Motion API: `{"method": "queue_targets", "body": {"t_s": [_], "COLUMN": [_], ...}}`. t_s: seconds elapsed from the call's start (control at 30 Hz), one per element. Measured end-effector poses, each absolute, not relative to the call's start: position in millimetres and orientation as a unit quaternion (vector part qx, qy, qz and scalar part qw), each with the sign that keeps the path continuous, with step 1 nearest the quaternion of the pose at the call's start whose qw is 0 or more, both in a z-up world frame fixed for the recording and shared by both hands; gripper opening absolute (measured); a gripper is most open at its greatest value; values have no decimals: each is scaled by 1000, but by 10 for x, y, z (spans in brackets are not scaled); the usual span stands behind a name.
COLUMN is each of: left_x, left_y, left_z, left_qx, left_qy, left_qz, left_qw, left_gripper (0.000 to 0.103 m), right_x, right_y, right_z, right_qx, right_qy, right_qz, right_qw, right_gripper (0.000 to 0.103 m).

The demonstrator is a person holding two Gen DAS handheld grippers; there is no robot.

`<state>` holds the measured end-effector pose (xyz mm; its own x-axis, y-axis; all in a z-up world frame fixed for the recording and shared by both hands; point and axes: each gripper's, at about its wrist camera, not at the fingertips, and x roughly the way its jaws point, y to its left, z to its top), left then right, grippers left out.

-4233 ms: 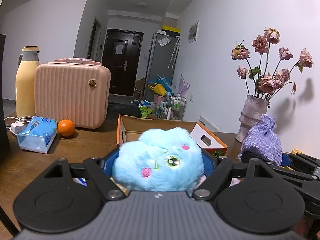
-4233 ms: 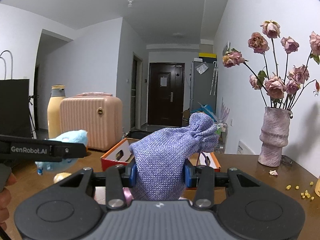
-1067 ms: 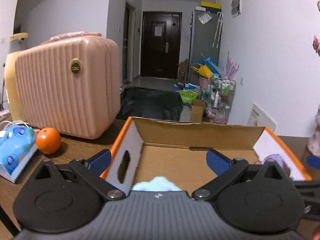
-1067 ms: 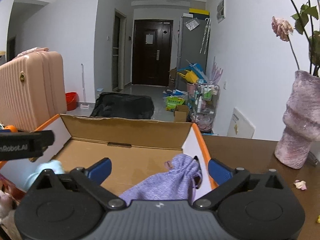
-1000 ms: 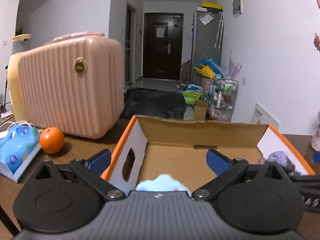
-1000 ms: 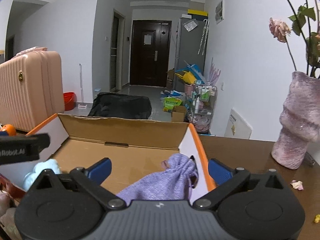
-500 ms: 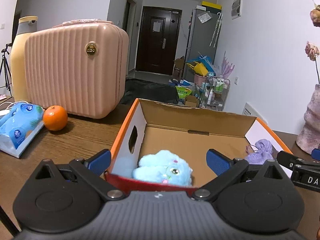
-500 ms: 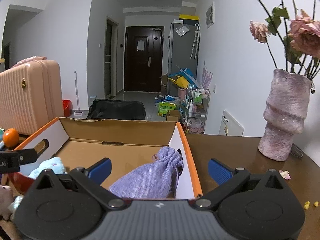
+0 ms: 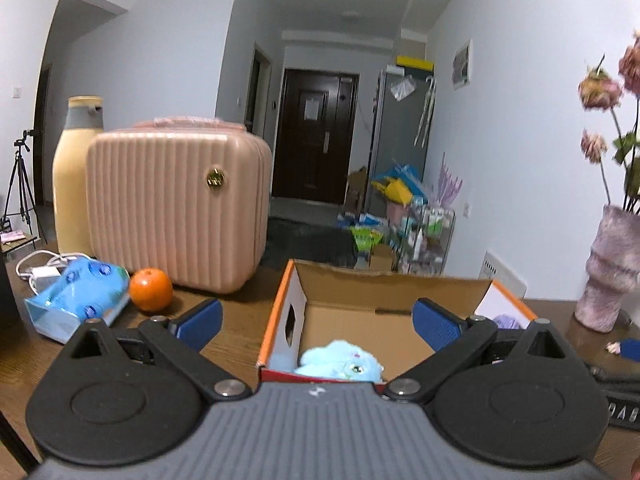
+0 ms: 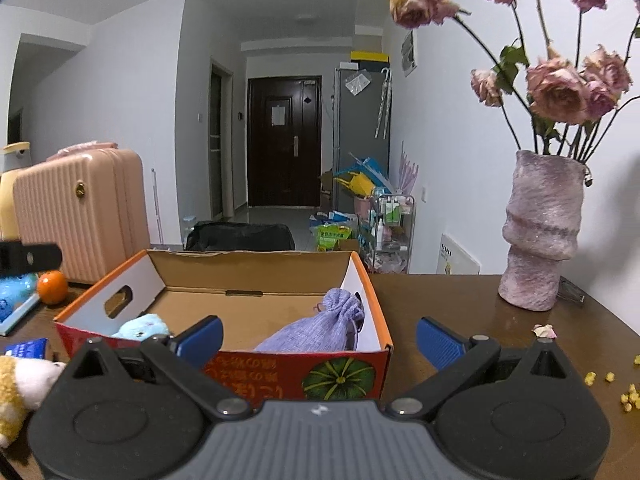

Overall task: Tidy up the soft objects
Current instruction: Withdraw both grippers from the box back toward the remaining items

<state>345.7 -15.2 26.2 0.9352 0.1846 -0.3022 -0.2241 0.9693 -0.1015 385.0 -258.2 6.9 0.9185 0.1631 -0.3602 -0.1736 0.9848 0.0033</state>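
Two sets of tongs, the left tongs [image 9: 316, 318] and the right tongs [image 10: 319, 336], stand spread wide and hold nothing just short of one open cardboard box [image 10: 264, 266] on the wooden worktop [image 10: 460, 300]. Inside it lie two soft things well apart: one blue plush toy [image 9: 340, 365] against the near wall toward the left end, and one purple drawstring pouch [image 10: 316, 326] leaning at the right end. Farther left sit one orange [image 9: 151, 284], one tissue pack [image 9: 78, 294] and one pink case [image 9: 176, 208], and to the right bare worktop runs to one vase [image 10: 540, 232].
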Motion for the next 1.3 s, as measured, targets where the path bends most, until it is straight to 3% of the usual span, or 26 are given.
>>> {"method": "queue_targets", "body": {"t_s": [1.3], "left_x": [2001], "left_y": [127], "left_z": [155], "left_qx": [-7], "left_qy": [150], "left_qz": [44], "left_qw": [988], "left_gripper": [103], "right_x": [2170], "right_y": [-2365], "right_z": [-59], "right_qx": [7], "right_qy": [152], "right_qz": [88], "right_qw": [984], "right_gripper": [103]}}
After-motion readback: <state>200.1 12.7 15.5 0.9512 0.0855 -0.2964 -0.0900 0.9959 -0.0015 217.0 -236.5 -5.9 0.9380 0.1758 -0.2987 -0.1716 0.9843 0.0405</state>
